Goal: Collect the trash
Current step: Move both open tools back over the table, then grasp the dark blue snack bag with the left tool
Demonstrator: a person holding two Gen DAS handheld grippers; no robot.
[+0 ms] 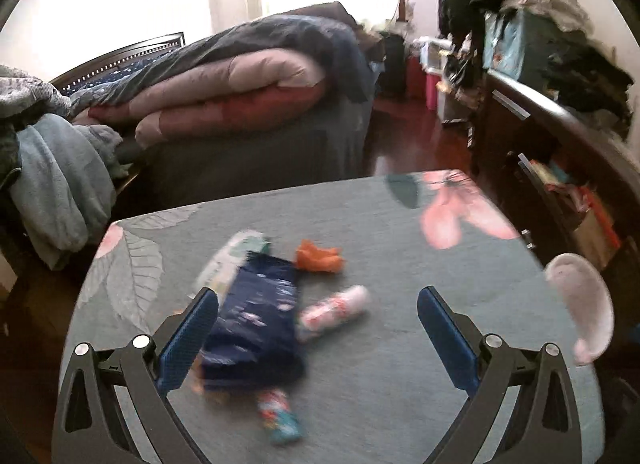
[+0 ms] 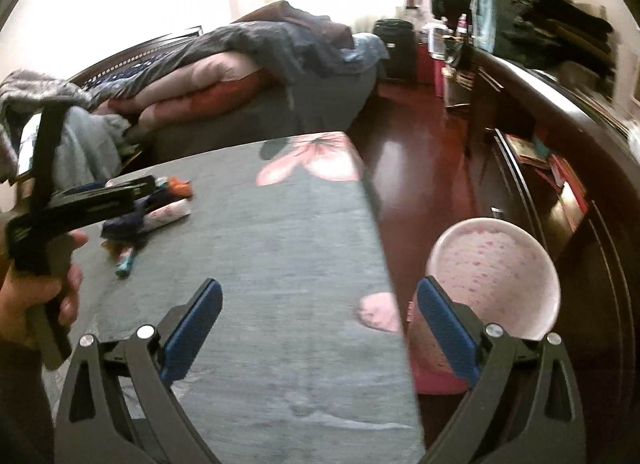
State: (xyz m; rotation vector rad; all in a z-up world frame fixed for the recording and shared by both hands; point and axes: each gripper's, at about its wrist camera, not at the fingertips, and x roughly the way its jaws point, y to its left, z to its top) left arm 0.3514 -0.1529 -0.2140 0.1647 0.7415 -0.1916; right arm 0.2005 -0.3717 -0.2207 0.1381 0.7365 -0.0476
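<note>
Trash lies in a heap on a grey table [image 1: 400, 364] with a pink flower print. There is a dark blue wrapper [image 1: 256, 316], a white and green packet [image 1: 232, 260], an orange scrap [image 1: 320, 258], a pink and white roll [image 1: 334, 308] and a small teal wrapper [image 1: 280, 420]. My left gripper [image 1: 318, 328] hovers open above this heap, holding nothing. My right gripper [image 2: 318, 324] is open and empty over the table's right edge [image 2: 384, 240]. A pink bin [image 2: 496, 276] stands on the floor just right of that edge. The same heap [image 2: 152, 216] lies far left in the right wrist view.
A bed [image 1: 248, 96] piled with folded quilts stands behind the table. A dark dresser [image 1: 560, 152] heaped with clothes runs along the right wall. Shiny red-brown floor [image 2: 420, 168] lies between table and dresser. A hand [image 2: 36, 296] holds the left tool [image 2: 80, 204].
</note>
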